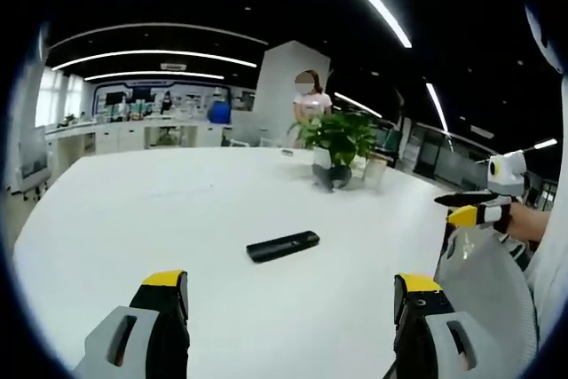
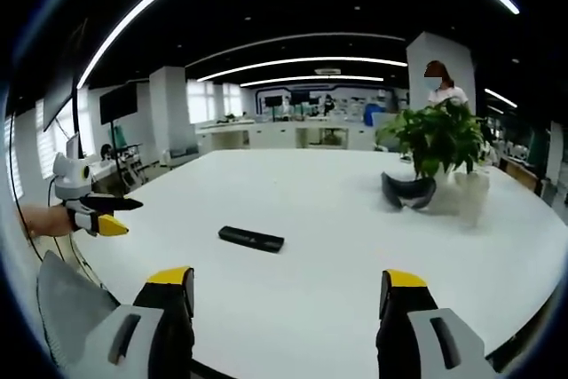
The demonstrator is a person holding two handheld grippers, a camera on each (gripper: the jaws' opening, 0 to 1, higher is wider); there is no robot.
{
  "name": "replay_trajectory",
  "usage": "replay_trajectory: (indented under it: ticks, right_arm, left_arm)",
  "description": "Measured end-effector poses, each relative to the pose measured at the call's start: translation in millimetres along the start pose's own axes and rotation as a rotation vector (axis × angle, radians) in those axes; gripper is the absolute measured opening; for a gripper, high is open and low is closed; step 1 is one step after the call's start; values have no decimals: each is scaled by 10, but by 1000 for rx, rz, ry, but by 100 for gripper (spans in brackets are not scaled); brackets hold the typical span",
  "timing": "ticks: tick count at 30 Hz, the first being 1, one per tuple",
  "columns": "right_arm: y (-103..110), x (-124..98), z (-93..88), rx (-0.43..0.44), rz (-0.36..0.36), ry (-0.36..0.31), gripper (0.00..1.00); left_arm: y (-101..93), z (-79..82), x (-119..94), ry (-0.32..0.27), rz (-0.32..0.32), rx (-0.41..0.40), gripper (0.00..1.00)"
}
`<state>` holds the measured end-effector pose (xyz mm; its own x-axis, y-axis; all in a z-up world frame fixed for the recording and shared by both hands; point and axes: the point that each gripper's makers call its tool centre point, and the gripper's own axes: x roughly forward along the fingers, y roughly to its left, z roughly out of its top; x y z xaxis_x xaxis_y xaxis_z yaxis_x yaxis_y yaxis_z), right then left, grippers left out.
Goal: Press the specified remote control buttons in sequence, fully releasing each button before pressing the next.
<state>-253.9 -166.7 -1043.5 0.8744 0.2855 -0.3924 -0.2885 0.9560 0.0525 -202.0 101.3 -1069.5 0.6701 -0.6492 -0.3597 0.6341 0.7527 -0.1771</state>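
A slim black remote control (image 1: 282, 246) lies flat on the white table (image 1: 142, 210), ahead of my left gripper (image 1: 291, 283) and a short way beyond its yellow-tipped jaws. Those jaws stand wide apart with nothing between them. In the right gripper view the remote (image 2: 251, 238) lies slightly left of centre, ahead of my right gripper (image 2: 287, 280), which is also open and holds nothing. Each gripper shows at the edge of the other's view: the right gripper (image 1: 457, 207) at the table's right rim, the left gripper (image 2: 127, 217) at the left, held by a hand.
A potted green plant (image 1: 337, 144) (image 2: 435, 144) stands on the far part of the table, with a dark object (image 2: 406, 193) at its base. A person (image 1: 311, 99) stands behind it. A grey chair back (image 1: 484, 281) (image 2: 67, 308) sits at the near table edge.
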Motion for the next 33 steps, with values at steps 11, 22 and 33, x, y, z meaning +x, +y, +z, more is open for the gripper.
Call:
replay_trajectory:
  ticks: [11, 22, 33]
  right_arm:
    - [-25, 14, -42, -1, -8, 27, 82]
    - [-42, 19, -57, -7, -5, 38, 81]
    - [-79, 38, -88, -11, -6, 54, 80]
  left_arm:
    - [87, -432, 361, 218, -71, 43, 98]
    - [221, -727, 686, 473, -188, 184, 99]
    - [332, -795, 1027, 601, -280, 322, 99]
